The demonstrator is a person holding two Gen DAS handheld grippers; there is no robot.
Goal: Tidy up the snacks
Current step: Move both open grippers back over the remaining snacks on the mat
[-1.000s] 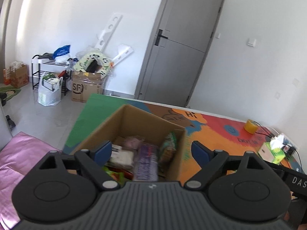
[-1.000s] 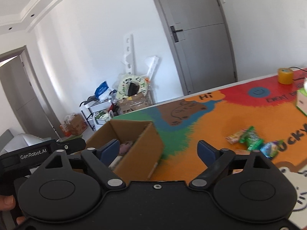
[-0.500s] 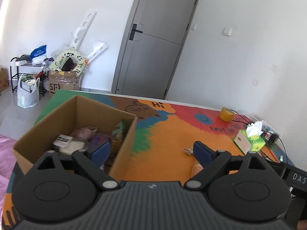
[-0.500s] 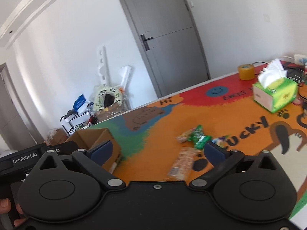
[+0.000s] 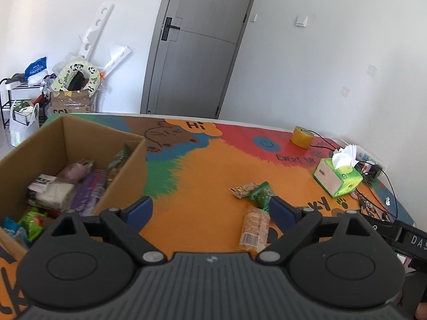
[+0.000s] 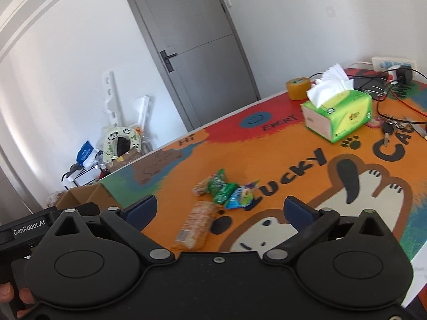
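Observation:
A cardboard box with several snack packets inside stands at the left of the colourful table mat. Loose snacks lie mid-mat: an orange biscuit pack, green packets, a beige packet and a blue-green pouch. My left gripper is open and empty, above the mat between box and snacks. My right gripper is wide open and empty, just short of the snack pile. The box's corner shows at the far left of the right wrist view.
A green tissue box, a yellow tape roll, keys and cables with a power strip sit at the mat's far right. Beyond the table stand a grey door and floor clutter.
Both views have swung right, away from the box and toward the loose snacks and tissue box. The right gripper's fingers have spread wider. Both grippers stay empty.

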